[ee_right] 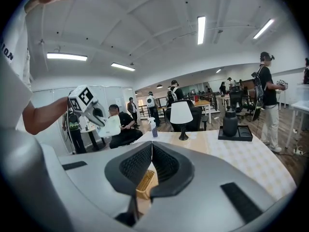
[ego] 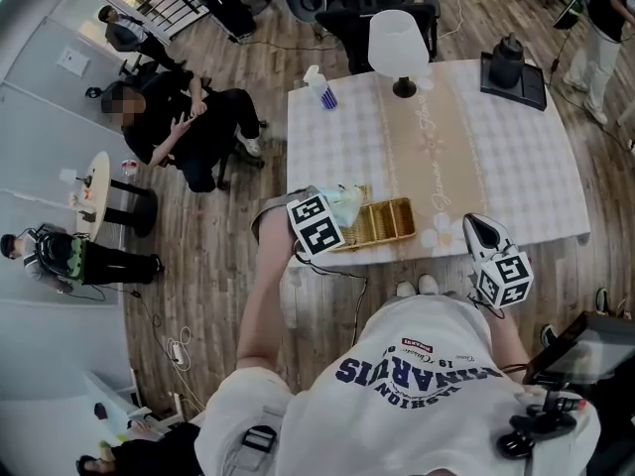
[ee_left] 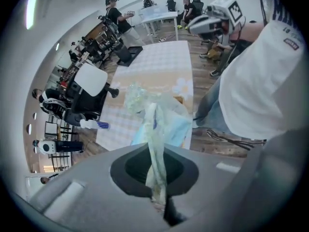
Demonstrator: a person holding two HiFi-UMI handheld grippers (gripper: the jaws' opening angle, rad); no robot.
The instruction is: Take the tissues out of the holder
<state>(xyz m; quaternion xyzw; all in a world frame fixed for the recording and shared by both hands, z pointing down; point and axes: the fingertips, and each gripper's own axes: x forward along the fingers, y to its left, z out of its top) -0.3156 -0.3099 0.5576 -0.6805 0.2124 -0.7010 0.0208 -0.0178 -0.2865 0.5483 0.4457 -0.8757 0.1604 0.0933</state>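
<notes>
The left gripper (ee_left: 155, 151) has its jaws closed on the crinkled wrapper of a tissue pack (ee_left: 159, 117), which sticks out just past the tips. Beyond it lies a table (ee_left: 164, 62). A lamp (ee_left: 90, 81) stands to the tool's left.

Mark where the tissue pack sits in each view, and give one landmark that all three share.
Head view: tissue pack at the left gripper, over the left end of the wicker holder.
Left gripper view: tissue pack in the centre, pinched between the jaws.
Right gripper view: tissue pack left of middle, dangling from the left gripper.
Shared landmark: white table lamp.
</notes>
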